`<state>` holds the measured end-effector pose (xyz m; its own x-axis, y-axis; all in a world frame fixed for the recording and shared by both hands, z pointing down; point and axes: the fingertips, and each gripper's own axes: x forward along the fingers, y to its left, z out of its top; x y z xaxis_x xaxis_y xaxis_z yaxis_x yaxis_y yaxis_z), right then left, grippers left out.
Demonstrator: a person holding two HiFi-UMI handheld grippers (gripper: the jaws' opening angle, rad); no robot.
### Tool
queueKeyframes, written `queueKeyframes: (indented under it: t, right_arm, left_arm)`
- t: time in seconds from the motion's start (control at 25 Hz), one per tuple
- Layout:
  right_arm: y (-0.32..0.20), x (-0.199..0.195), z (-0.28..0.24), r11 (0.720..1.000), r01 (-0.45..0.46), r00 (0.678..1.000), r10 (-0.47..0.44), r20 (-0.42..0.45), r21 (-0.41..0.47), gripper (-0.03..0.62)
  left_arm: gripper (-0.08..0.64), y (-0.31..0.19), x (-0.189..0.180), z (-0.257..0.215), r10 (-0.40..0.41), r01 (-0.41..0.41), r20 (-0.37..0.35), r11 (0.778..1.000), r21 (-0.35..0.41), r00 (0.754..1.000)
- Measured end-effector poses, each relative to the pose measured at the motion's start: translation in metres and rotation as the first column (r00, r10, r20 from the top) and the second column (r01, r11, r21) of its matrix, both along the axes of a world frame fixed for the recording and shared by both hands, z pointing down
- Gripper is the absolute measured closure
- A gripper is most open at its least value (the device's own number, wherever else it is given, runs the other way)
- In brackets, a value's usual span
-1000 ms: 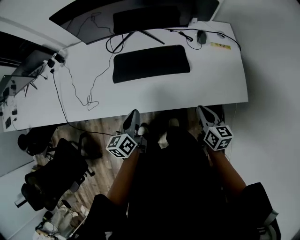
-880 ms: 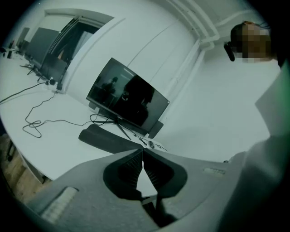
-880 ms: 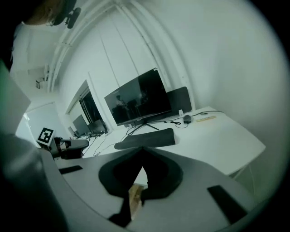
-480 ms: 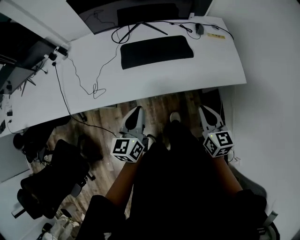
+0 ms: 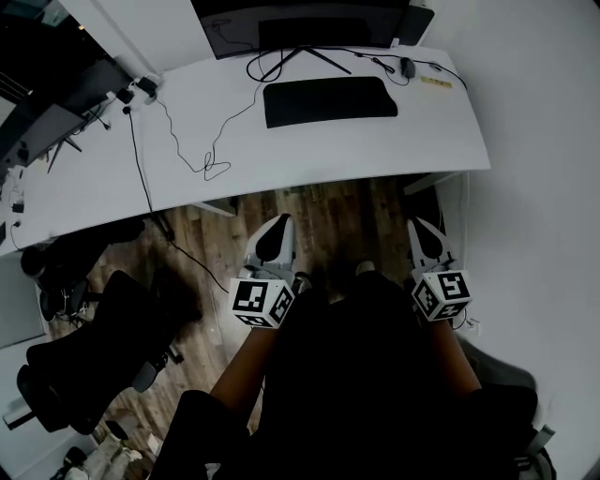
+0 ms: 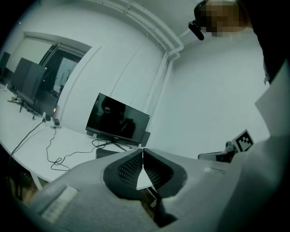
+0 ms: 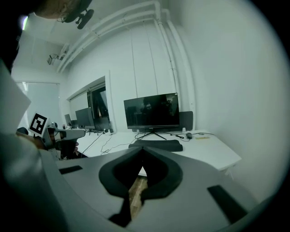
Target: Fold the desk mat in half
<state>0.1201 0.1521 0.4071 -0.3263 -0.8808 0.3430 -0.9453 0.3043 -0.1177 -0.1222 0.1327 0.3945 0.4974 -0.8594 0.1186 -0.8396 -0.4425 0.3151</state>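
The black desk mat (image 5: pixel 330 100) lies flat on the white desk (image 5: pixel 375 155) in front of the monitor; in the right gripper view the mat (image 7: pixel 156 145) looks thick and rounded at its edges. Both grippers hang over the wooden floor, well short of the desk's near edge and apart from the mat. My left gripper (image 5: pixel 278 223) is shut with nothing in it, its jaws meeting at the tips (image 6: pixel 143 152). My right gripper (image 5: pixel 424 228) is shut and empty too (image 7: pixel 143 150).
A dark monitor (image 5: pixel 300 19) stands behind the mat, with a mouse (image 5: pixel 407 67) to its right. Loose black cables (image 5: pixel 211 159) trail across the desk's left part and down to the floor. A black office chair (image 5: pixel 84 356) stands at the lower left. A white wall runs along the right.
The desk and mat have slid farther up and away in the head view. Both grippers stay shut and sit lower in the picture, farther from the desk's edge.
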Motion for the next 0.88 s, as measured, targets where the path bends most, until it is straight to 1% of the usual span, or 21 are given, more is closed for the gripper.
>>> queueKeyframes:
  t: [0.16,0.28,0.44,0.56,0.64,0.8,0.88]
  right_arm:
    - [-0.001,-0.001,-0.008,0.999,0.011,1.000,-0.012,0.001,0.034,0.591]
    - [-0.006,0.003,-0.021,0.998,0.017,1.000,-0.017,-0.011,0.060,0.592]
    - [-0.007,0.011,-0.036,0.994,0.005,0.999,-0.002,-0.033,0.106,0.592]
    - [-0.002,0.011,-0.039,0.991,0.013,0.998,-0.004,-0.070,0.131,0.592]
    - [0.002,0.008,-0.040,0.990,0.020,0.997,-0.009,-0.077,0.141,0.592]
    - [0.007,0.000,-0.034,0.990,0.019,0.999,-0.012,-0.051,0.137,0.592]
    - [0.009,-0.002,-0.031,0.991,0.023,0.999,-0.018,-0.040,0.130,0.592]
  left_arm:
    - [0.537,0.004,-0.006,-0.013,-0.022,0.021,0.014,0.999,0.039,1.000]
    - [0.537,0.003,-0.009,-0.019,-0.037,0.036,0.022,0.998,0.046,0.999]
    - [0.537,-0.001,-0.005,-0.026,-0.030,0.027,0.031,0.998,0.063,0.999]
    - [0.537,0.000,-0.001,-0.027,-0.020,0.017,0.043,0.997,0.075,0.999]
    - [0.537,0.002,0.002,-0.028,-0.006,0.001,0.065,0.996,0.088,0.998]
    - [0.537,0.006,0.006,-0.029,0.016,-0.033,0.136,0.992,0.125,0.991]
    - [0.537,0.011,0.007,-0.030,0.019,-0.039,0.150,0.991,0.131,0.988]
